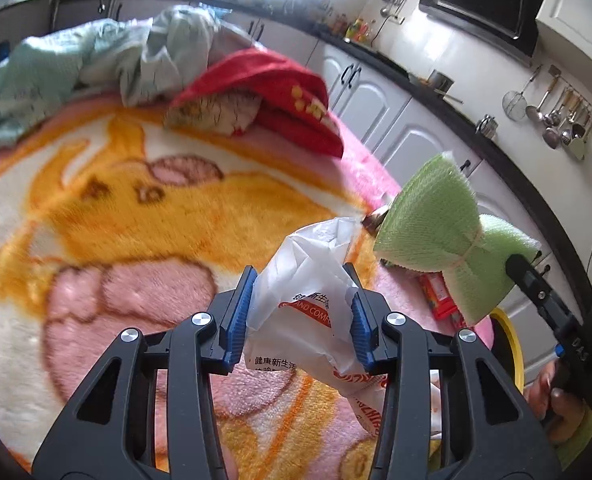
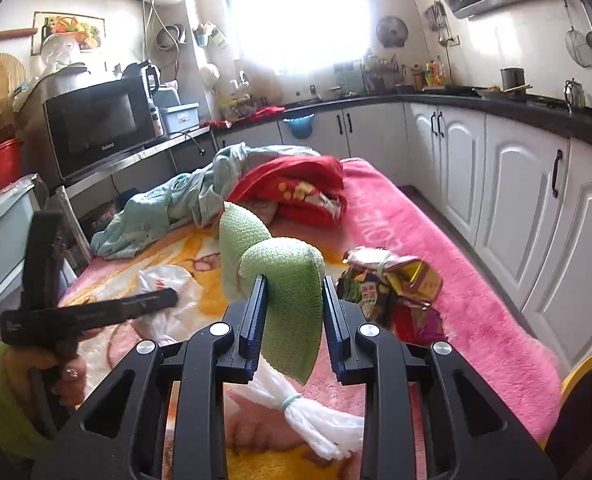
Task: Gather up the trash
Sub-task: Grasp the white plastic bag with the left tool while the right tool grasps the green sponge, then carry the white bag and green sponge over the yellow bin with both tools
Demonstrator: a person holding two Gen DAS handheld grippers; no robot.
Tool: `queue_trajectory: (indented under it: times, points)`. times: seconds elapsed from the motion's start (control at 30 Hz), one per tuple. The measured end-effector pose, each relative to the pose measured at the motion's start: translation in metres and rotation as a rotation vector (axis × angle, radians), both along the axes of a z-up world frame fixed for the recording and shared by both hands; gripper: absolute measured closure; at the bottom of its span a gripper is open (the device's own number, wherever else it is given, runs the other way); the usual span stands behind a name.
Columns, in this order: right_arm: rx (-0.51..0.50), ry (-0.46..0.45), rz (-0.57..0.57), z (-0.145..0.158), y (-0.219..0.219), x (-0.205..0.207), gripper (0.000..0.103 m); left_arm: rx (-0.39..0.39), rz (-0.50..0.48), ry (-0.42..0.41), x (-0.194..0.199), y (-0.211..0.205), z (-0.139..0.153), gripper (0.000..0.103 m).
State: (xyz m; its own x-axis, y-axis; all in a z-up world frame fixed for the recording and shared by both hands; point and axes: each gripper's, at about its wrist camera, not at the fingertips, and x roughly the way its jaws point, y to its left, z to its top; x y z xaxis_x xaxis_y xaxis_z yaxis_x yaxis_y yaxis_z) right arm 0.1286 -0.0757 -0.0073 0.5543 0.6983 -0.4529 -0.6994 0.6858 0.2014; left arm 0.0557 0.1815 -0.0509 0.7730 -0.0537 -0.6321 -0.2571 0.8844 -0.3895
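My left gripper (image 1: 299, 270) is shut on a crumpled white plastic bag (image 1: 308, 304) with red print, held just above the cartoon blanket (image 1: 136, 220). My right gripper (image 2: 294, 280) is shut on a green foam-net bundle (image 2: 292, 300), which hangs in the air at the right of the left wrist view as a tied green foam net (image 1: 432, 216). Under it on the blanket lies a white foam net (image 2: 320, 424) tied with a band. Crumpled colourful wrappers (image 2: 392, 280) lie to the right, and a red wrapper (image 1: 436, 296) shows beneath the green net.
A red garment (image 2: 296, 188) and a pale green cloth (image 2: 168, 204) are heaped at the far end of the blanket. White cabinets (image 2: 516, 184) run along the right. A microwave (image 2: 96, 128) stands at the left. A yellow rim (image 2: 588, 364) shows at the near right.
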Motion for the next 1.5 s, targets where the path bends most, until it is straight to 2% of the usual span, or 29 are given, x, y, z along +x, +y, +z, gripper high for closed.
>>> queue_trajectory:
  times: [0.23, 0.47, 0.93, 1.5]
  points:
    - [0.035, -0.015, -0.035, 0.015, -0.022, -0.003, 0.077, 0.052, -0.012, -0.082, -0.012, -0.010, 0.034, 0.068]
    - [0.052, -0.038, -0.074, 0.028, -0.054, -0.011, 0.077, 0.105, -0.050, -0.149, -0.009, -0.041, 0.056, 0.068]
    - [0.082, -0.075, -0.179, 0.040, -0.119, -0.023, 0.077, 0.159, -0.153, -0.226, 0.010, -0.105, 0.078, 0.069]
    - [0.088, -0.114, -0.368, 0.044, -0.203, -0.042, 0.077, 0.189, -0.294, -0.282, 0.032, -0.183, 0.086, 0.069]
